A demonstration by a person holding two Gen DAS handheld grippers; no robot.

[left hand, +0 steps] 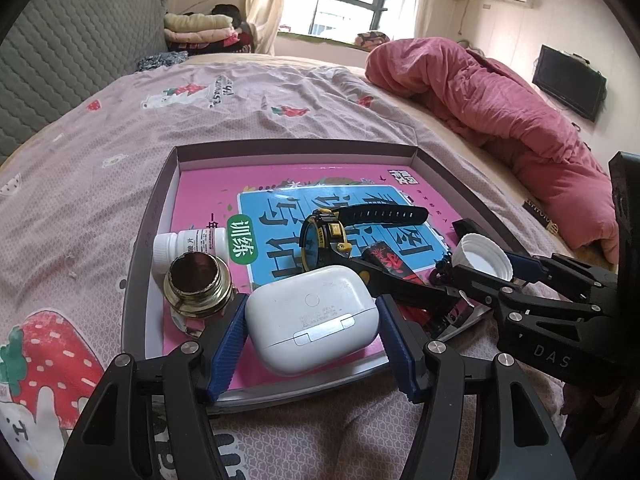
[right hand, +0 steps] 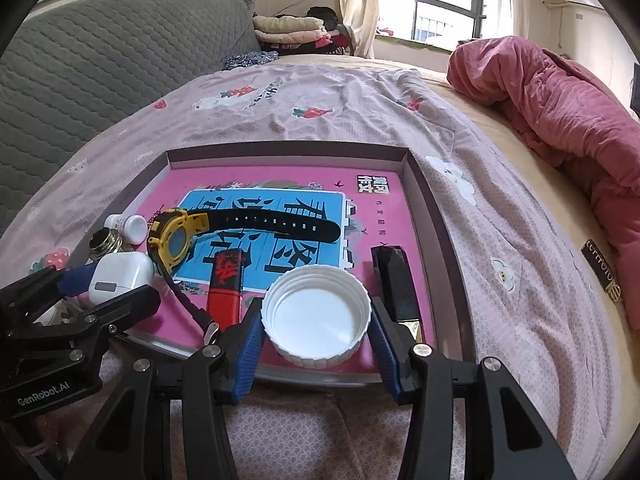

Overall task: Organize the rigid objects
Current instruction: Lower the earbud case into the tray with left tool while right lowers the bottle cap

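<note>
Below, 2 hand-held grippers are being shown at the near edge of a shallow tray (left hand: 154, 216) that is lying on a bed (left hand: 100, 152) and is being lined by a pink book (right hand: 384, 208). The left gripper (left hand: 312, 334) is being held around a white earbud case (left hand: 312, 316); its blue pads (left hand: 226, 350) are flanking the case, but whether they are pressing on it cannot be told. The right gripper (right hand: 316, 338) is being held likewise around a white ribbed cap (right hand: 317, 316), open side up, and contact cannot be told there either. Beside the case, a brass threaded cap (left hand: 199, 286) and a white pill bottle (left hand: 190, 246), lying on its side, are being kept at the tray's left wall. A yellow-and-black watch (right hand: 180, 240) is resting mid-tray, with a red-and-black lighter (right hand: 226, 284) near it. A dark oblong object (right hand: 394, 284) is lying just right of the ribbed cap.
</note>
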